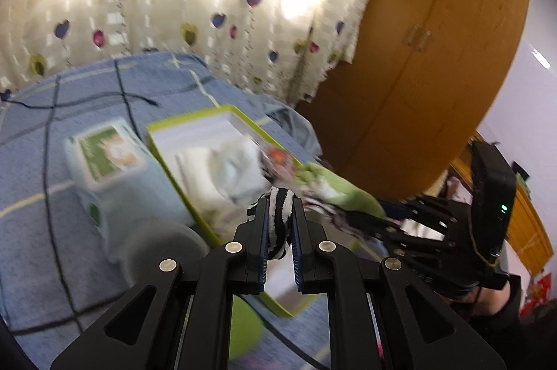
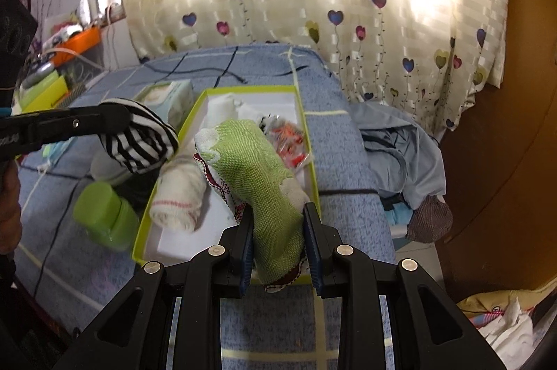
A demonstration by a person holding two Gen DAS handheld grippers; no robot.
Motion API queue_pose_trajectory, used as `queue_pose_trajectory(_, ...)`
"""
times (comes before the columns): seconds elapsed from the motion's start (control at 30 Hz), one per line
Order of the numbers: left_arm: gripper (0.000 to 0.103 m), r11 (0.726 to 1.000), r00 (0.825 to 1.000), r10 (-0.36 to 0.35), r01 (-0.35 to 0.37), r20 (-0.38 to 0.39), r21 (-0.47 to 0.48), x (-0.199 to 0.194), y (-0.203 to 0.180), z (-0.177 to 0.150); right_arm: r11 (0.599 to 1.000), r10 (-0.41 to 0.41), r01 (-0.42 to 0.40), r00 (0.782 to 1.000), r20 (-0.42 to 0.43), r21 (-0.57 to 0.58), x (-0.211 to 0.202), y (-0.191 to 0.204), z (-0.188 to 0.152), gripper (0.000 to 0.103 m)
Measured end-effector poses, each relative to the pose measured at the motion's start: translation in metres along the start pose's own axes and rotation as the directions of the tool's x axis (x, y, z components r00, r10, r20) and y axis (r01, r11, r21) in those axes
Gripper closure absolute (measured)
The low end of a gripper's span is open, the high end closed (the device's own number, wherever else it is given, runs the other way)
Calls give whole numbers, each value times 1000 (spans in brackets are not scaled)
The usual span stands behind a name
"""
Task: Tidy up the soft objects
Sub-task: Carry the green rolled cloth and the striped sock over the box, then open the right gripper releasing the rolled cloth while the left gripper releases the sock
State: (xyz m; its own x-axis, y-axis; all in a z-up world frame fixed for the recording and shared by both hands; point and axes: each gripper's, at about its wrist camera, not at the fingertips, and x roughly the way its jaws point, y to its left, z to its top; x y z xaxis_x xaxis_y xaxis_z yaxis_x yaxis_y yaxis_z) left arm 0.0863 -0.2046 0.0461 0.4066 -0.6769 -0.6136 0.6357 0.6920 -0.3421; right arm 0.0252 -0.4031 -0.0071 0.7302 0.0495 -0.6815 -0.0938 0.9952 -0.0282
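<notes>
My left gripper (image 1: 280,206) is shut on a black-and-white striped sock (image 1: 278,223), held above the near edge of a green-rimmed white box (image 1: 163,157). In the right wrist view this left gripper (image 2: 115,119) and the striped sock (image 2: 146,140) hang left of the box (image 2: 306,140). My right gripper (image 2: 278,213) is shut on a green sock (image 2: 257,168), with a red-trimmed cloth under it, held over the box. In the box lie a rolled white sock (image 2: 179,196), another white sock (image 2: 222,107) and an orange-patterned item (image 2: 289,140). The right gripper (image 1: 369,220) shows in the left wrist view.
The box lies on a blue checked bedspread (image 2: 341,161). A tissue pack (image 1: 108,161) and a green roll (image 2: 104,213) lie left of the box. A grey-blue garment (image 2: 400,147) lies at the bed's right edge. Heart-print curtains (image 2: 313,4) and a wooden wardrobe (image 1: 435,56) stand behind.
</notes>
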Motion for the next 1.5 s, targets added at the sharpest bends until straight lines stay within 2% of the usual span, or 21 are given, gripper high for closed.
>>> queue_pose_trajectory(0.27, 91, 997, 992, -73, 73, -103, -10, 27, -17, -21, 999, -6, 5, 1000, -16, -52, 2, 4, -2, 78)
queue_pose_trajectory(0.53, 91, 1000, 983, -4, -1, -185, -26, 53, -14, -26, 999, 10, -11, 999, -36, -47, 16, 4, 0, 77)
queue_pose_trajectory(0.8, 91, 994, 982, 84, -95, -169, -61, 62, -6, -12, 999, 32, -33, 999, -26, -3, 37, -1, 10, 77)
queue_pose_trajectory(0.97, 91, 988, 980, 119, -132, -159, -78, 72, 0, -2, 999, 44, -43, 999, -12, 19, 49, -5, 19, 77)
queue_pose_trajectory(1.03, 91, 988, 981, 111, -126, -162, -88, 76, 2, -1, 998, 50, -49, 999, -12, 27, 52, -7, 21, 77)
queue_pose_trajectory(1.13, 91, 989, 980, 109, -124, -167, -80, 78, 0, -3, 997, 69, -68, 998, -13, 23, 52, -7, 19, 70)
queue_pose_trajectory(1.2, 91, 990, 979, 107, -122, -173, -74, 79, 0, -4, 995, 93, -93, 996, -9, 31, 48, -9, 16, 46)
queue_pose_trajectory(1.27, 90, 989, 976, 115, -130, -184, -72, 79, 1, -7, 994, 100, -101, 995, 18, 43, 39, -11, 13, 36)
queue_pose_trajectory(1.37, 84, 991, 981, 100, -112, -168, -67, 72, -1, -10, 994, 97, -100, 994, 54, 51, 26, -13, 12, 36)
queue_pose_trajectory(1.5, 83, 994, 986, 94, -100, -139, -40, 62, -7, -12, 995, 79, -83, 994, 76, 50, 14, -14, 14, 36)
